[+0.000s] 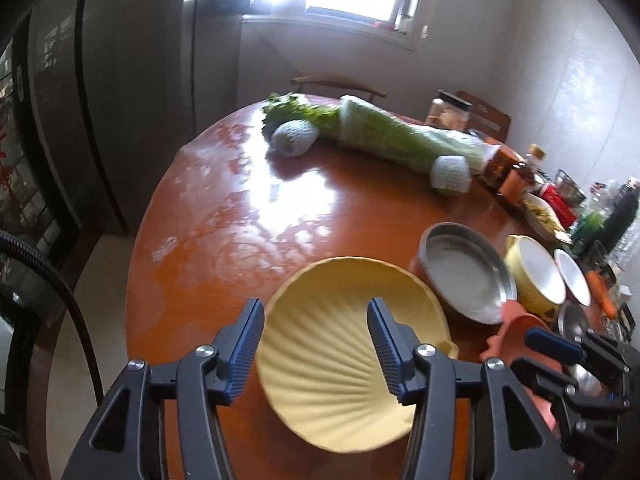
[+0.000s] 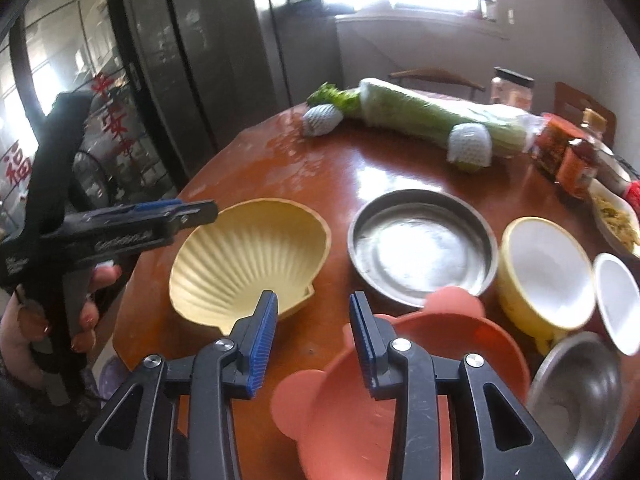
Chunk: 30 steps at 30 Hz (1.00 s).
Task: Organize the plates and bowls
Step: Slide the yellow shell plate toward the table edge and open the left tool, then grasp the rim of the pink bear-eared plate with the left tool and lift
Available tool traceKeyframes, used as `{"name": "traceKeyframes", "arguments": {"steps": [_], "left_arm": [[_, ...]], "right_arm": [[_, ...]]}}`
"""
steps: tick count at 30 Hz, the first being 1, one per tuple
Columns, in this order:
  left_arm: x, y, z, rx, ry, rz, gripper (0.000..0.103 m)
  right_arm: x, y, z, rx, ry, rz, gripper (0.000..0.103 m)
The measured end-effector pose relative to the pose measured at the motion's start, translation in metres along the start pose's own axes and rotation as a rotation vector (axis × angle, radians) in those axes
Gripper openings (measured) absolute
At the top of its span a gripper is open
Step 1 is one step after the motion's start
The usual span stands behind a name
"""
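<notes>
Two grippers | left gripper wide apart over shell plate, frame bottom | right gripper wide over coral bowl, lower centre

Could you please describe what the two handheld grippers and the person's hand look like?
Both the left gripper and right gripper have black angular frames with silver bolts and two fingers faced with ribbed blue pads. Pale lettering runs along the left one's side. The bare hand has painted nails.
</notes>
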State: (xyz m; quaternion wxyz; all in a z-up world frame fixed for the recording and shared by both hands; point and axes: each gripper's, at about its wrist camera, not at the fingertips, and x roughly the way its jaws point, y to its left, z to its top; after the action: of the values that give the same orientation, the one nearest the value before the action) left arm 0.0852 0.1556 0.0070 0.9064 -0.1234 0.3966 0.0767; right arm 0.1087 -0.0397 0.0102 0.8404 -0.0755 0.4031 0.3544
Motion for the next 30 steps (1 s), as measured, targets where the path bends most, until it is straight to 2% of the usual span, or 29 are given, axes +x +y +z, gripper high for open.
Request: {"name": "traceKeyframes", "arguments": {"steps": [12,21,30], "left_arm": [[-0.029,-0.074,-0.020,0.135,-0.017,-0.084,0.057],[-0.030,-0.117,-0.043,0.223,0.018,-0.142,0.061],[-0.007,-0.139,-0.065,0.265,0.090,-0.148,0.062]], "right_arm": [[-0.069,-0.028,-0.027,0.065,-0.103,-0.069,0.047],[-0.093,-0.037,-0.058,0.083,-0.106,-0.098,0.048],[-0.100,-0.043,-0.091,0.112,-0.075,-0.109,0.048]]}}
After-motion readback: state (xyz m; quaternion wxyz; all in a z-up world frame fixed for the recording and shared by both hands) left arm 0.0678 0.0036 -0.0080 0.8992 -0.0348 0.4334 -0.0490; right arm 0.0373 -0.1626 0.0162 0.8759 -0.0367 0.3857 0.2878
